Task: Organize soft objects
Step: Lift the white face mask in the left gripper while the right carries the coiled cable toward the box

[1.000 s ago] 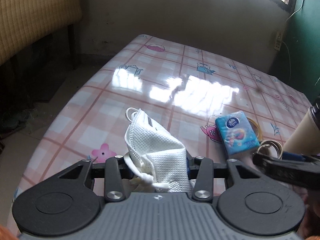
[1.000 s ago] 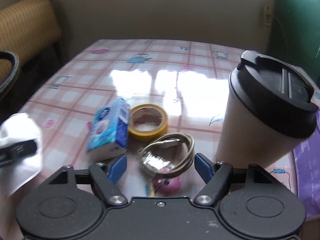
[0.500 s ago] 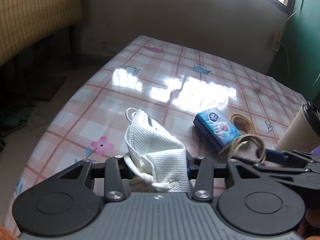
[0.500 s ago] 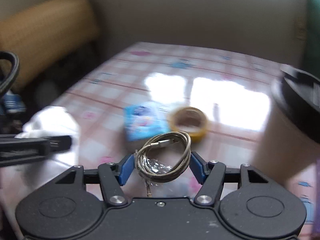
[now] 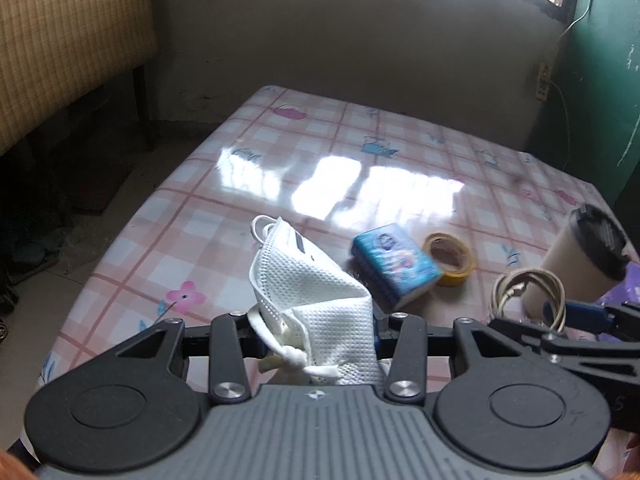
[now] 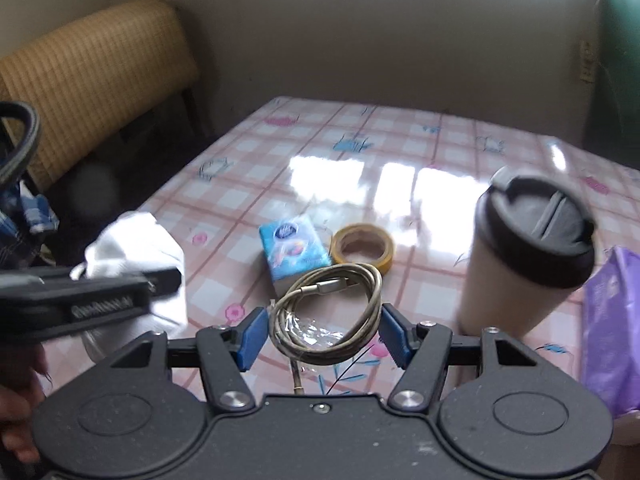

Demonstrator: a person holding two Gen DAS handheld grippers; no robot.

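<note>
My left gripper (image 5: 316, 336) is shut on a white face mask (image 5: 312, 292) and holds it above the near left part of the checked table (image 5: 360, 184). The mask also shows in the right wrist view (image 6: 136, 252). My right gripper (image 6: 324, 332) is shut on a coiled grey cable (image 6: 328, 312) and holds it above the table; the cable also shows in the left wrist view (image 5: 528, 292). A blue tissue pack (image 5: 394, 264) lies on the table ahead of both grippers, also in the right wrist view (image 6: 294, 252).
A yellow tape roll (image 6: 362, 246) lies right of the tissue pack. A tan cup with a black lid (image 6: 524, 256) stands at the right. A purple packet (image 6: 612, 320) lies at the right edge. A woven chair (image 5: 68, 52) stands left of the table.
Both grippers have risen and drawn back from the table. The right gripper closed on the cable and lifted it off the table. The mask stays held in the left gripper.
</note>
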